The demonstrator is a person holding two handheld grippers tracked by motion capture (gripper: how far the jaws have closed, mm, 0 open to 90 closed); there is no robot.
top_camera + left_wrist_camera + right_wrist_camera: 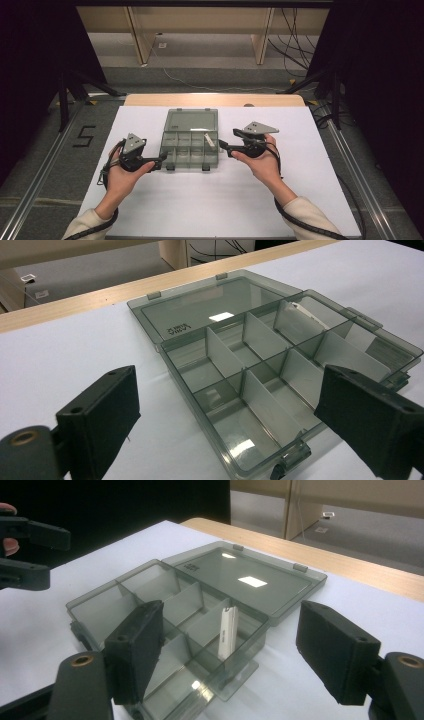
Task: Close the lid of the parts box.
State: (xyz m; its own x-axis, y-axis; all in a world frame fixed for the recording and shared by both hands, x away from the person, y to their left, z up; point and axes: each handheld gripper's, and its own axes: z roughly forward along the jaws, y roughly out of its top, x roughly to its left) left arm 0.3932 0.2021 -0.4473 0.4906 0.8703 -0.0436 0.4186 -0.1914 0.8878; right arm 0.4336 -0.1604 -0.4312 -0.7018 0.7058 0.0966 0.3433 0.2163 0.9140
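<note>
Organiser box (190, 144): smoky translucent plastic, gridded compartments, hinged lid (192, 120) laid flat open; embossed lid lettering too small to read. Sits between left gripper (163, 158) and right gripper (220, 144), just ahead of both, each with jaws spread wide, empty. White slip (228, 632) leans upright in a compartment nearest the right gripper. Counter (225, 200): white sheet over wood. Floor mark "5" (84, 136) beyond left gripper.

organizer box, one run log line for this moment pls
organizer box: lid open flat on white sheet | white stick: upright in corner compartment | left gripper: open, beside box | right gripper: open, beside box
</note>
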